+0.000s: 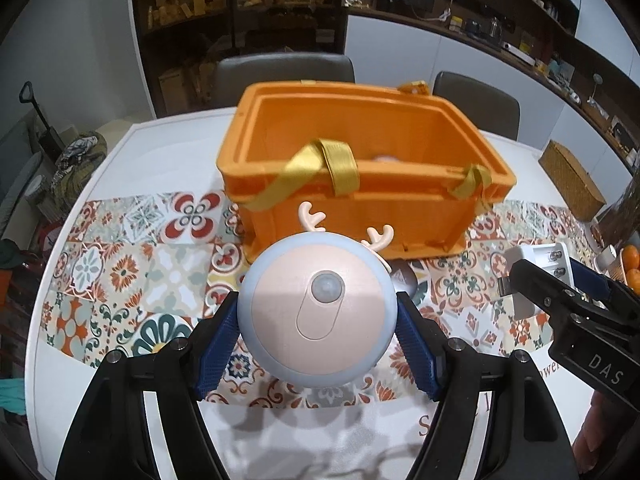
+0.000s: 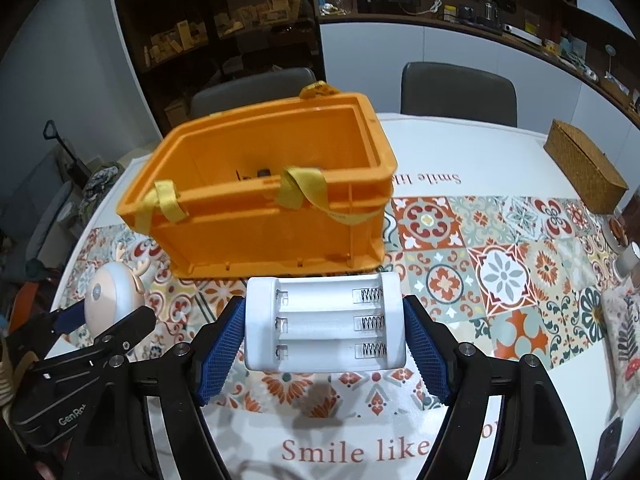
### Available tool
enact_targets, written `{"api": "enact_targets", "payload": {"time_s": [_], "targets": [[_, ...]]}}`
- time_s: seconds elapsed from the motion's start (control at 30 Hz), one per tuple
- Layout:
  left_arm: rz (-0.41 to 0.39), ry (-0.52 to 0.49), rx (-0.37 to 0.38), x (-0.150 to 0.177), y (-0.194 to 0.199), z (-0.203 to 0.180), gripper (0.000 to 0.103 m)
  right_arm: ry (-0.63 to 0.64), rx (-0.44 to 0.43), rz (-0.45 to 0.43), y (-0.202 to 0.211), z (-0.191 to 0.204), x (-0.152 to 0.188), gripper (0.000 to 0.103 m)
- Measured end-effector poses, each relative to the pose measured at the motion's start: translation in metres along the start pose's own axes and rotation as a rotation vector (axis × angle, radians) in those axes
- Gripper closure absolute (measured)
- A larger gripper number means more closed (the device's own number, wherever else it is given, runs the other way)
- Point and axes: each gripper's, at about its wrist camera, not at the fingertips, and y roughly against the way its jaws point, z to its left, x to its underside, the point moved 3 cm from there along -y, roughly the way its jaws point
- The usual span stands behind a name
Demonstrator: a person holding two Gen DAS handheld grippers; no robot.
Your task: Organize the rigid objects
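Note:
An orange plastic crate (image 1: 404,216) with yellow straps stands on the table ahead; it also shows in the right wrist view (image 2: 256,236). My left gripper (image 1: 318,338) is shut on a round blue night light (image 1: 318,310) with antlers, held above the table in front of the crate. My right gripper (image 2: 324,346) is shut on a white battery charger (image 2: 324,322) with empty slots, also held in front of the crate. Each gripper shows in the other's view: the right gripper (image 1: 560,280) and the left gripper (image 2: 104,312). Small dark items lie inside the crate.
The table has a patterned tile runner (image 2: 500,272). A woven box (image 2: 584,172) sits at the far right. Oranges (image 1: 632,268) and a small cup lie at the right edge. Two chairs (image 2: 458,92) stand behind the table. Shelves fill the back wall.

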Motion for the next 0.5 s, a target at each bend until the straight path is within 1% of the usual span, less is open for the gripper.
{"api": "enact_targets", "payload": {"time_s": [0.27,0.5], "targets": [[-0.057,0.001,-0.005,-0.019,0.015,0.006,0.029,0.004,-0.019,-0.040,0.010,0.009,-0.017,0.026],[-0.089,-0.002,0.007,-0.036,0.023,0.008,0.029,0.007,-0.021,-0.065,0.015,0.013,-0.032,0.026]]}}
